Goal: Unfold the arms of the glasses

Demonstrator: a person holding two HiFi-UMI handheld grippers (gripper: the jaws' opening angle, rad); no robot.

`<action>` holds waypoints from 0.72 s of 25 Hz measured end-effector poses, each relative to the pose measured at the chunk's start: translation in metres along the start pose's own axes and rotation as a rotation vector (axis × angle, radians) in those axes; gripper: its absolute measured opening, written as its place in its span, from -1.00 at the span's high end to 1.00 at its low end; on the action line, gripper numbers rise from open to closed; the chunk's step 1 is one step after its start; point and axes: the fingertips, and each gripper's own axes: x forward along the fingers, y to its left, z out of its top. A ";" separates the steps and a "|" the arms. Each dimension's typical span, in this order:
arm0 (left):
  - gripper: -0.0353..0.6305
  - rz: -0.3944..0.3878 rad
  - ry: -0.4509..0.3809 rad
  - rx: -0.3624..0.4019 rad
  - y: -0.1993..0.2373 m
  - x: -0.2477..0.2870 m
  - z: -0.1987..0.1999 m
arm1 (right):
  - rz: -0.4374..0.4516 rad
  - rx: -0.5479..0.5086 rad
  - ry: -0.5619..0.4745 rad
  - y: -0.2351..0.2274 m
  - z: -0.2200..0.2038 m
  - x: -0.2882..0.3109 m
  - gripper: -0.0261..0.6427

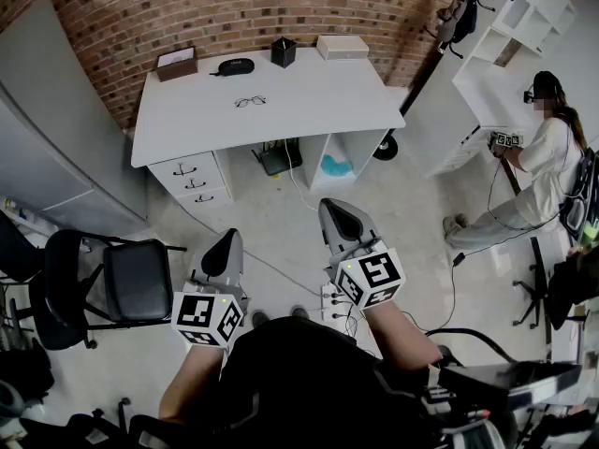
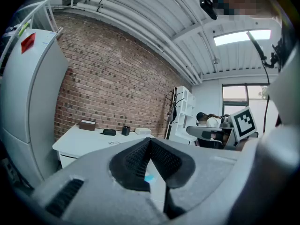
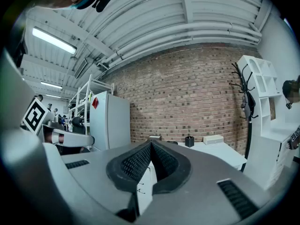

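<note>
While the person stands well back from the white surface (image 1: 318, 96), the glasses (image 1: 250, 102) lie on it by themselves, toward its middle (too small here to tell how their arms are set). The left claw (image 1: 227, 236) is held out over the floor, well apart from the surface. Its own view shows the two ribbed pads (image 2: 135, 157) pressed together with nothing between them. The right claw (image 1: 334, 204), near it and reaching a little further forward, is likewise closed tight and empty, its pads (image 3: 135, 162) meeting in a point. Along the back of the surface, in front of the brick wall (image 1: 234, 7), stand a brown box (image 1: 177, 63), a dark case (image 1: 235, 65), a black cup (image 1: 284, 51) and a white box (image 1: 343, 46). A black chair (image 1: 136, 279) sits to the left of the claws, and another person (image 1: 547, 152) stands by white shelves (image 1: 524, 26) at the far right.
</note>
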 end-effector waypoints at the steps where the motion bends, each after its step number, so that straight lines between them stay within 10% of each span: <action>1: 0.88 0.002 -0.004 -0.009 0.000 -0.001 0.001 | 0.002 -0.001 -0.002 0.000 0.001 0.000 0.91; 18: 0.88 -0.003 -0.001 -0.025 0.001 -0.017 -0.002 | 0.016 0.036 -0.006 0.011 -0.006 -0.009 0.91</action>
